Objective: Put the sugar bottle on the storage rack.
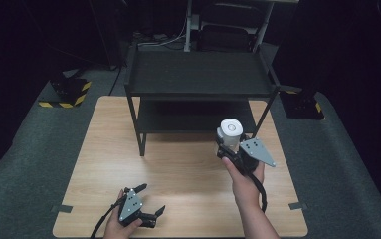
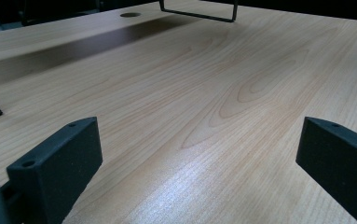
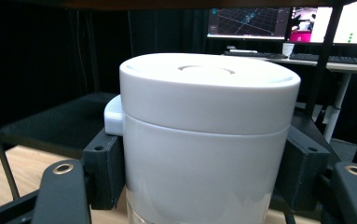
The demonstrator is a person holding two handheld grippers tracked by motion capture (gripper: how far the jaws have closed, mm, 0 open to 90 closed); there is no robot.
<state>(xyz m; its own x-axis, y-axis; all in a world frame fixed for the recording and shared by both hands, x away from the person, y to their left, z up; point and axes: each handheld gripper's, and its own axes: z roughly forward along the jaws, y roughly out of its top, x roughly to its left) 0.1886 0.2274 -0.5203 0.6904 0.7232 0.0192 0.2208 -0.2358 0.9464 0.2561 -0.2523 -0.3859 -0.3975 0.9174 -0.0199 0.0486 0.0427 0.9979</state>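
Here, in the high view, the right gripper (image 1: 232,147) pinches a white cylindrical lidded container (image 1: 229,132) and holds it upright above the pale wooden table (image 1: 178,169), just in front of the right front leg of the black two-tier metal shelf rack (image 1: 198,74). The left gripper (image 1: 150,201) rests low at the near edge of the table, its jaws spread wide and holding nothing, well apart from the container. In the left gripper view, the two black jaws stand far apart over bare wood grain, with the rack's foot bar (image 2: 198,14) far ahead. In the right gripper view, the container (image 3: 204,135) sits between the black pads (image 3: 104,168), which press on its body just below the lid seam, while the lower shelf (image 3: 50,119) of the rack lies dark behind it and monitors (image 3: 250,21) glow farther back. The step in hand looks like carrying the container toward a shelf. To do it well, the grip should stay on the body, not the lid, the container should be kept level, and it should clear the rack's front leg and shelf edge before being set down flat.
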